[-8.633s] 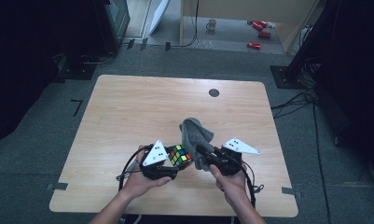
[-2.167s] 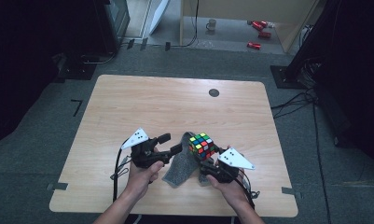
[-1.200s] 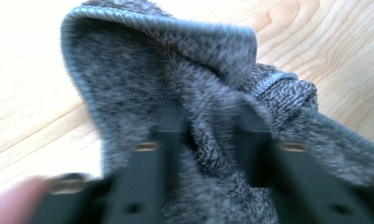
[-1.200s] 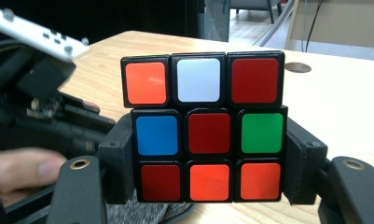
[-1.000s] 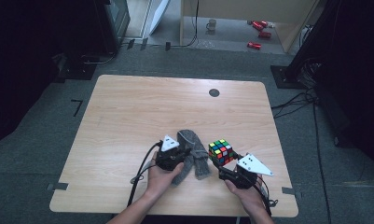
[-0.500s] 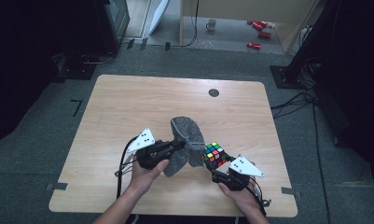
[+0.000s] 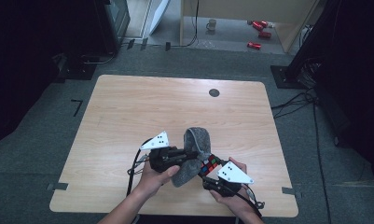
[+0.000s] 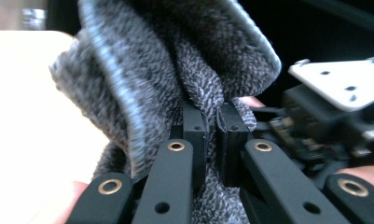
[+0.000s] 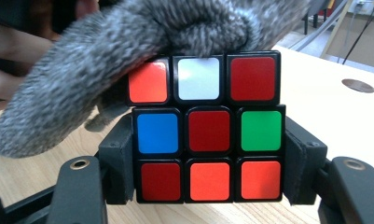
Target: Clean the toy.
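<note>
Fuzzy grey cloth [image 8: 142, 70] over glossy square-tiled cube [image 9: 208, 128].

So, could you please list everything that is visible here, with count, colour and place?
cube: one, multicoloured, clamped in the right gripper.
cloth: one, grey, draped over the cube's top, pinched by the left gripper.
table: one, light wood, centre.
cans: a few, red, floor beyond the table.
mug: one, pale, floor beyond the table.
left gripper: one, black, shut on the cloth.
right gripper: one, black, holding the cube.
</note>
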{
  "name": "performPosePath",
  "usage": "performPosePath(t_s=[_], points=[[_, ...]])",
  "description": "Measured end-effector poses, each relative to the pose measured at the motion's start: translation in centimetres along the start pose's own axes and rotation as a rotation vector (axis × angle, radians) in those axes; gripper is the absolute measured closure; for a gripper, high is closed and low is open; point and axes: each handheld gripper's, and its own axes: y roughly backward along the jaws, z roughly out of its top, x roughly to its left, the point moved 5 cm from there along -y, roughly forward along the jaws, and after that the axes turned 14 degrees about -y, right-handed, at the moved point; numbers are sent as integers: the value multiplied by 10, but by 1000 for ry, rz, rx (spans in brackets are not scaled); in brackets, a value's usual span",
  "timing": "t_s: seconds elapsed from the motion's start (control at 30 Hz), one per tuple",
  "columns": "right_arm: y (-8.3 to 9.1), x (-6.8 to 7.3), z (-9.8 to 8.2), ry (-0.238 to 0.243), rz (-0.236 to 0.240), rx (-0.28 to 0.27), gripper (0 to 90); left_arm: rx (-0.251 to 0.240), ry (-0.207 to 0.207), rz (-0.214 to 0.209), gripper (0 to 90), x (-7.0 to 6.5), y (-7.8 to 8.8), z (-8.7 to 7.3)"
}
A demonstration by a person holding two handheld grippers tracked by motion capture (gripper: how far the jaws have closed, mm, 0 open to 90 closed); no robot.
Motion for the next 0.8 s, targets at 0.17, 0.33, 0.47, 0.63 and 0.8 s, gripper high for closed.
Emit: performPosePath(t_s=[0.17, 0.33, 0.47, 0.63, 0.8], points=[[3, 3, 2, 8, 17, -7, 342, -17, 23, -32, 862, 0, 2, 1], [0, 5, 0, 13, 12, 8, 342, 35, -78, -20, 861, -15, -5, 5], [5, 3, 3, 11, 14, -7, 342, 58, -6, 60, 864, 6, 1, -5], [5, 4, 5, 6, 28, -13, 342, 13, 5, -8, 863, 0, 2, -1], [3, 3, 4, -1, 20, -2, 342, 40, -14, -2, 862, -3, -2, 1]])
